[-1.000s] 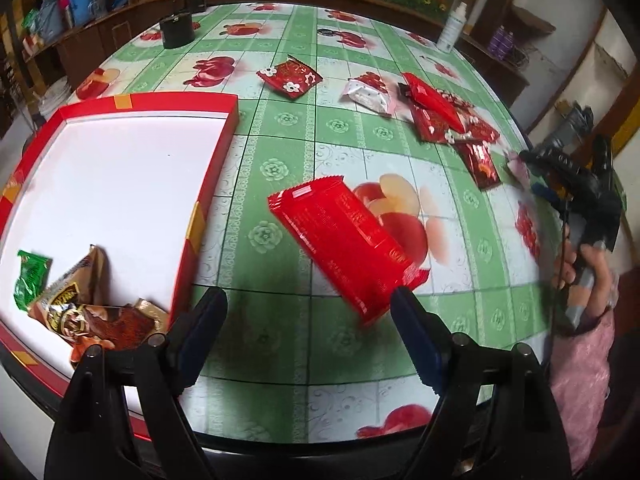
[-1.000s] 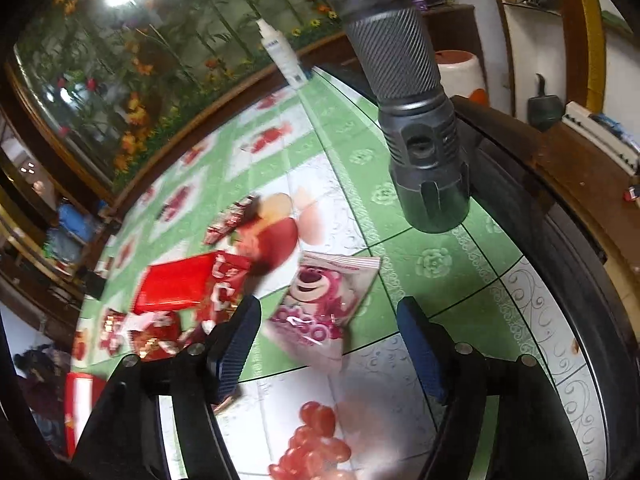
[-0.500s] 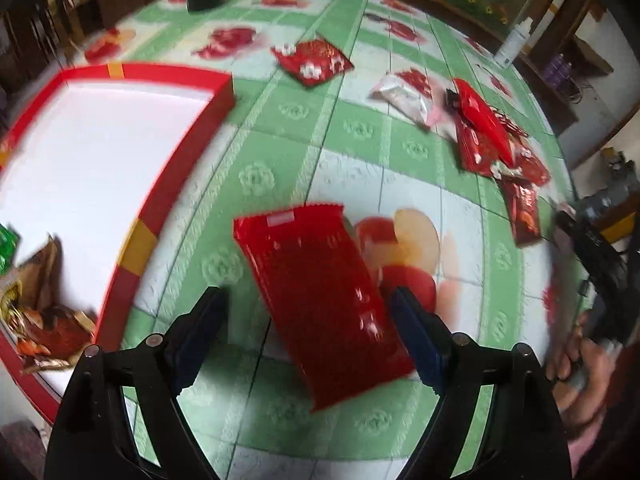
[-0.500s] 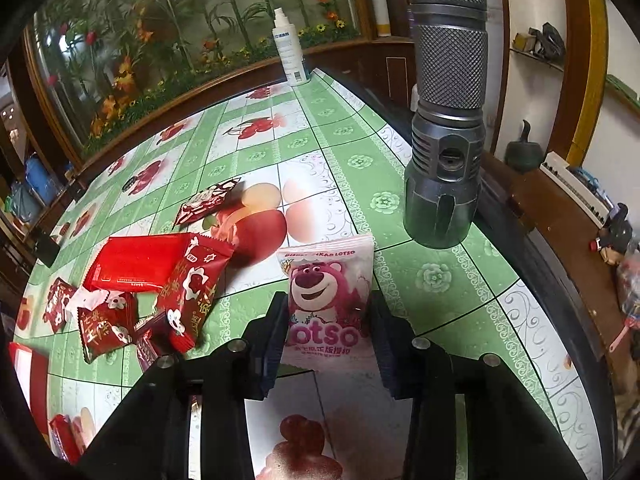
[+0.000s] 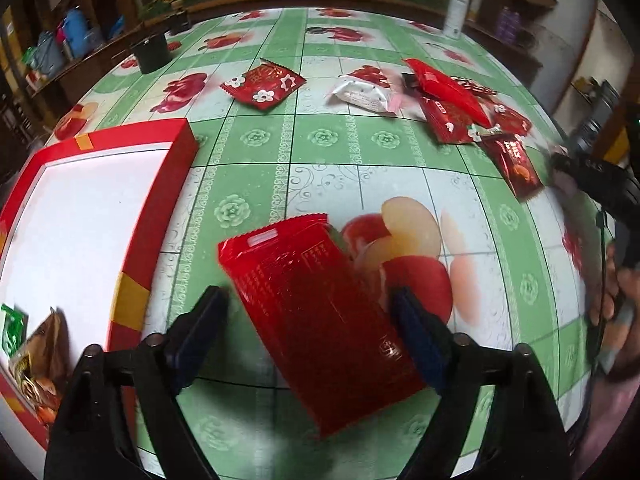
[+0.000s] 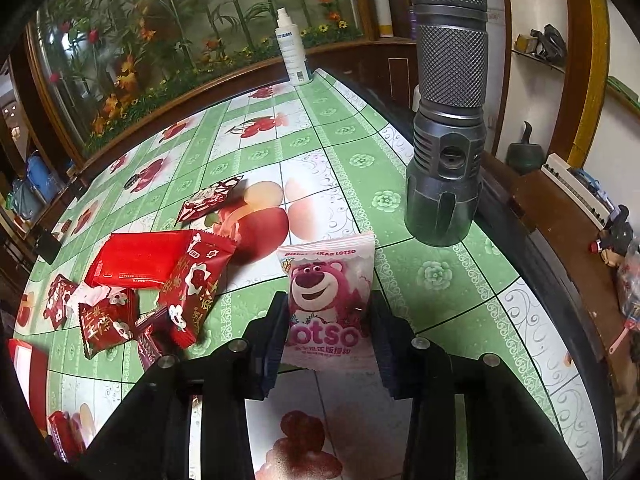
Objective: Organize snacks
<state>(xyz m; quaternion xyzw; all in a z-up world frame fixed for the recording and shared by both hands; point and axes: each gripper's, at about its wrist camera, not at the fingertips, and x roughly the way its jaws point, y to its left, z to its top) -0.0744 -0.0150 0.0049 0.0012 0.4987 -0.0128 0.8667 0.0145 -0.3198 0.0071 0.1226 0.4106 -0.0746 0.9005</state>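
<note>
Between my left jaws lies a long glossy red packet point(image 5: 324, 328), flat on the counter and slanted, its crimped end pointing away from me. My right jaws pinch a pink-and-white pouch point(image 6: 330, 300) printed with a pink bear, standing upright. A heap of small red flowered packets point(image 6: 160, 280) lies to its left. The red-rimmed white tray point(image 5: 160, 208) holds brown and green wrappers point(image 5: 32, 344).
</note>
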